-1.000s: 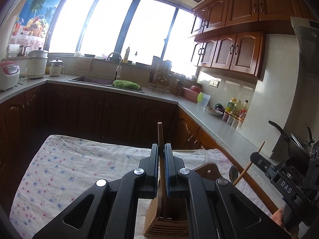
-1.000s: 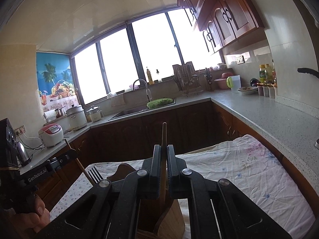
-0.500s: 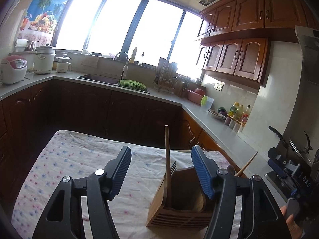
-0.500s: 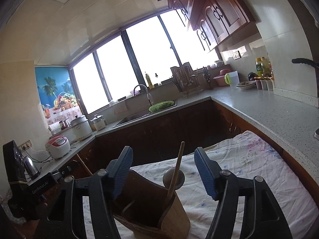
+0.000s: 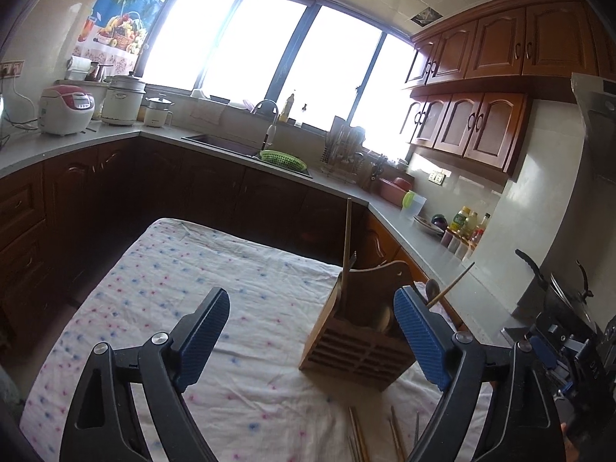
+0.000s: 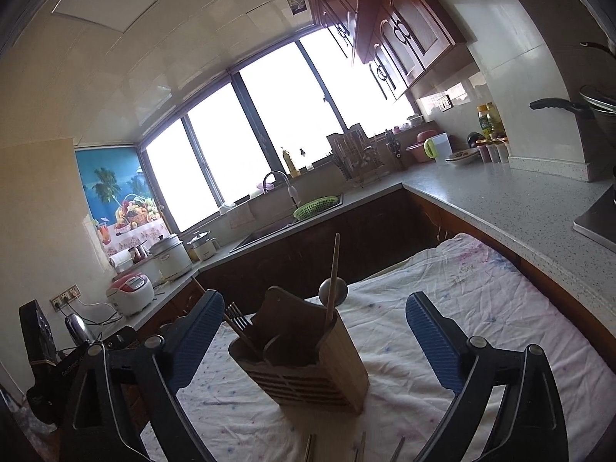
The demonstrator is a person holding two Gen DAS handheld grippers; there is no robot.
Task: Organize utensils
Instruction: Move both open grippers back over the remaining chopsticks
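**Both grippers let go, holder now sits out in front**

So a second ago each gripper was clamped on a wooden stick standing in the holder, and now both have backed away from it. The left gripper (image 5: 312, 331) has its jaws spread wide, they've just been opening, nothing between the blue pads but tablecloth. Same for the right gripper (image 6: 315, 342): jaws just swung apart, and the holder (image 6: 308, 365) shows in the gap but the pads aren't touching it.

The holder (image 5: 358, 331) is a slatted wooden box standing upright on the spotted tablecloth (image 5: 192, 288). In the left view it's off to the right, partly covered by the right-hand finger (image 5: 419, 338). Sticking out of it: a tall stick (image 5: 347, 246) at the left, a fork (image 6: 236, 317) with only the tines clear, a spoon (image 6: 333, 292) bowl-up at the back, and another stick (image 6: 333, 277) leaning in front of that spoon. What's down inside the box is dark, can't make it out.

A few loose chopsticks (image 5: 358, 439) lie on the cloth near the bottom edge, cut off by the frame in both views, so I can't count them properly.

The other gripper peeks in at the edge of each view, mostly cropped. Windows are blown out white
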